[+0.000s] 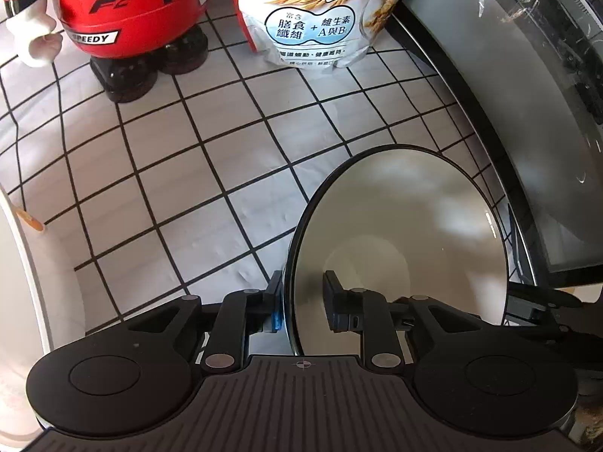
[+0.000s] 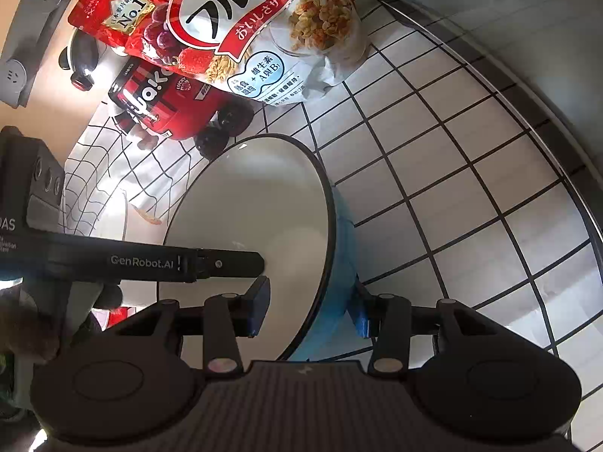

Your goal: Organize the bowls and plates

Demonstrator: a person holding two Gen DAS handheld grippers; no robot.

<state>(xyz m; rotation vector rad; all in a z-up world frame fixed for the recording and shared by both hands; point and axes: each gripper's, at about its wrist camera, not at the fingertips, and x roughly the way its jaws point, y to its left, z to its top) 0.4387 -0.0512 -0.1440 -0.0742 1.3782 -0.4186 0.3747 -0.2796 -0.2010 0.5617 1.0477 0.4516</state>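
A bowl [image 1: 395, 233], white inside with a dark rim and blue outside [image 2: 339, 263], stands tilted on the checked cloth [image 1: 188, 169]. My left gripper [image 1: 303, 286] is shut on its rim, one blue pad outside the wall and the other finger inside. In the right wrist view a finger [image 2: 226, 263] of that left gripper reaches into the bowl from the left. My right gripper [image 2: 311, 290] straddles the opposite wall. Its right pad lies against the blue outside, and its left pad [image 2: 260, 301] is inside with white showing between it and the rim.
A white dish [image 1: 19, 282] with an orange mark lies at the left edge. Behind stand a cereal bag [image 2: 241, 30] and a red helmet-shaped bottle [image 1: 132, 11]. A dark appliance with a glass door [image 1: 508, 113] borders the cloth on the right.
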